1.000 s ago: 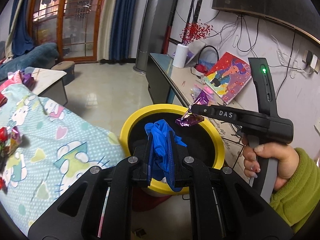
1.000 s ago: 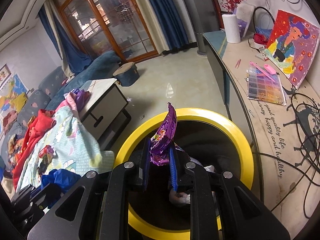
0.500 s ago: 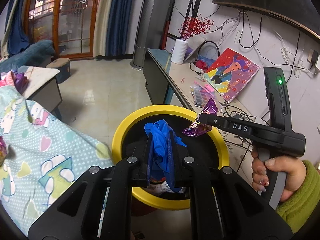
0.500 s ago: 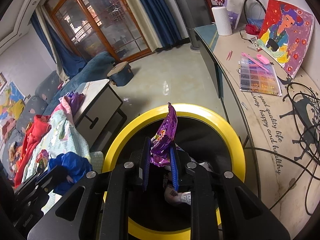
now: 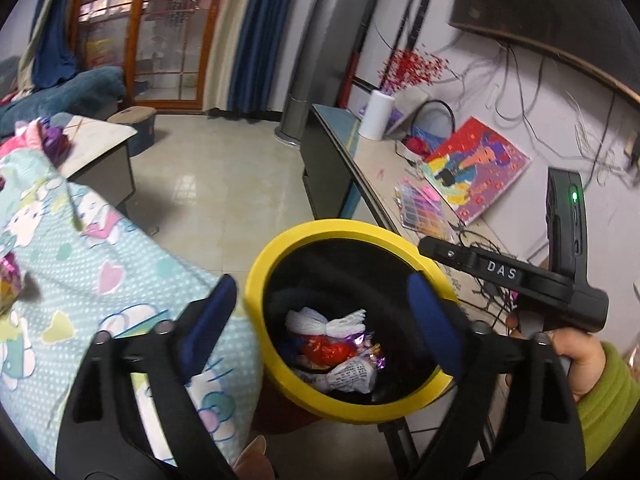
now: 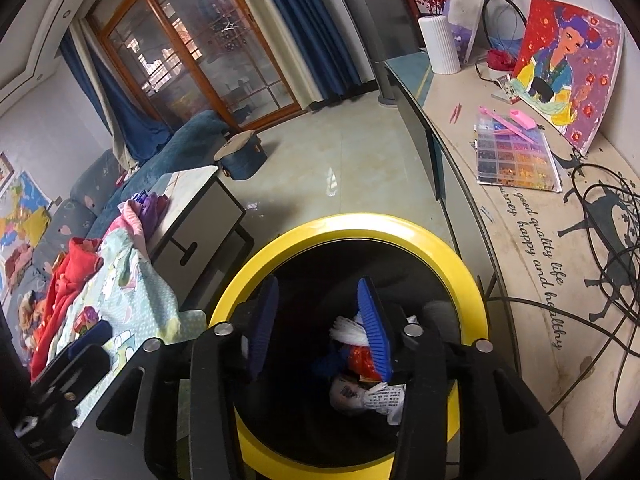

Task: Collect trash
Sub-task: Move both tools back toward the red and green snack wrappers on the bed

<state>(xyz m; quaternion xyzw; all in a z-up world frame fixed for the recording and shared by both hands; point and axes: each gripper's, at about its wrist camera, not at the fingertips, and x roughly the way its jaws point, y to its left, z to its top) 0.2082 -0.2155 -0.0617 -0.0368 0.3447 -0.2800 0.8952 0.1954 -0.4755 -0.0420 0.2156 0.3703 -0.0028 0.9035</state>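
— Both your grippers have let go since a second ago: the blue glove is out of your left gripper (image 5: 320, 320), the purple wrapper is out of your right gripper (image 6: 320, 320), and each now stands with its jaws spread wide and nothing between them.

— Where did the trash end up?

— Down in the yellow-rimmed bin (image 5: 280, 256), which sits on the floor between the patterned blanket (image 5: 100, 264) and the low cabinet (image 5: 360, 164). You can see a white crumpled tissue (image 5: 326, 322), a red wrapper (image 5: 324, 350), a printed paper wad (image 5: 352, 374) and a scrap of purple foil (image 5: 376, 356), all bunched together at the bottom.

— Which way do they lie?

— The tissue is pinched in the middle like a bow, its long axis running across the bin from left to right in your left wrist view. The rest is too crumpled to give a direction. Your right gripper hangs just above the bin's mouth, your left one straddles its near rim.
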